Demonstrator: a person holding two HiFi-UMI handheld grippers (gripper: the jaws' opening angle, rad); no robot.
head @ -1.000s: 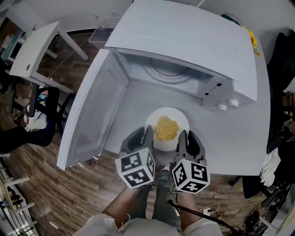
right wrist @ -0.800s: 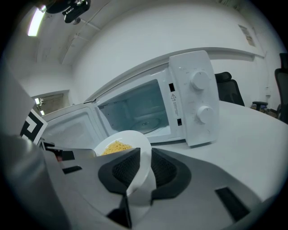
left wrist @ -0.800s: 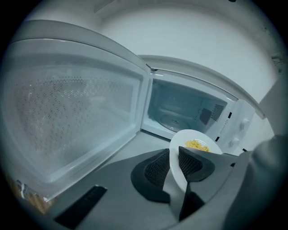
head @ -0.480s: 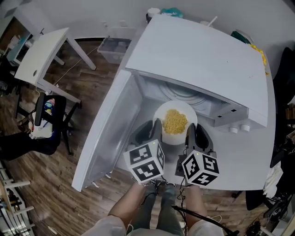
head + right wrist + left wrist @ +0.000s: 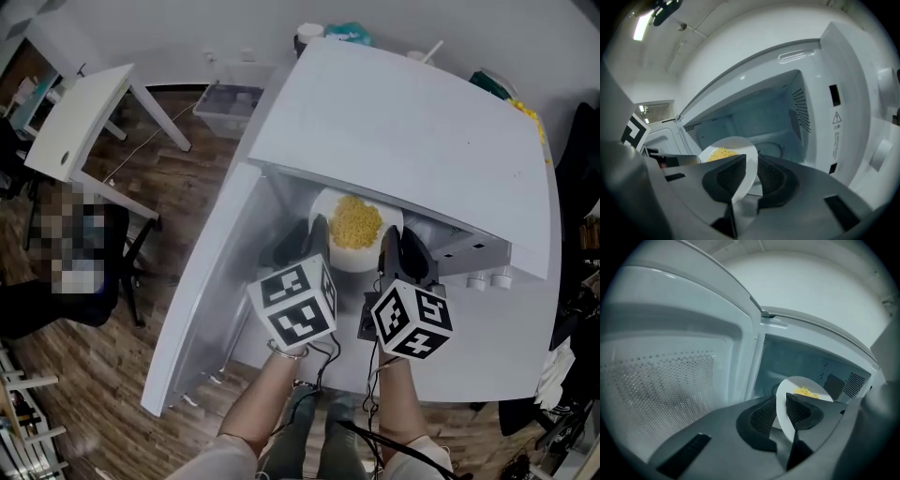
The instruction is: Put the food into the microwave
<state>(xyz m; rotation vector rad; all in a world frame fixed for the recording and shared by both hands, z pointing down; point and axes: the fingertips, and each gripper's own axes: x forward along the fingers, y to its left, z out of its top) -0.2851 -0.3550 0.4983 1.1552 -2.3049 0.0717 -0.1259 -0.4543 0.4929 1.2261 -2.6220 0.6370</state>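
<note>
A white plate (image 5: 352,255) with yellow food (image 5: 357,221) hangs at the mouth of the open white microwave (image 5: 412,131), half under its top edge. My left gripper (image 5: 316,242) is shut on the plate's left rim and my right gripper (image 5: 386,248) is shut on its right rim. In the left gripper view the plate (image 5: 787,418) stands edge-on between the dark pads of the left gripper (image 5: 782,413), with the food (image 5: 806,392) beyond. In the right gripper view the plate (image 5: 740,171) sits between the right gripper's (image 5: 746,177) pads, before the cavity and its glass turntable (image 5: 771,150).
The microwave door (image 5: 202,300) swings open to the left, close beside the left gripper. Control knobs (image 5: 487,279) sit on the panel at the right. The microwave rests on a white table (image 5: 487,356). A white side table (image 5: 80,117) and a plastic bin (image 5: 225,105) stand on the wood floor.
Both grippers have carried the plate forward and a little up, from in front of the microwave to its opening. The plate's far half now lies under the microwave's top edge.
</note>
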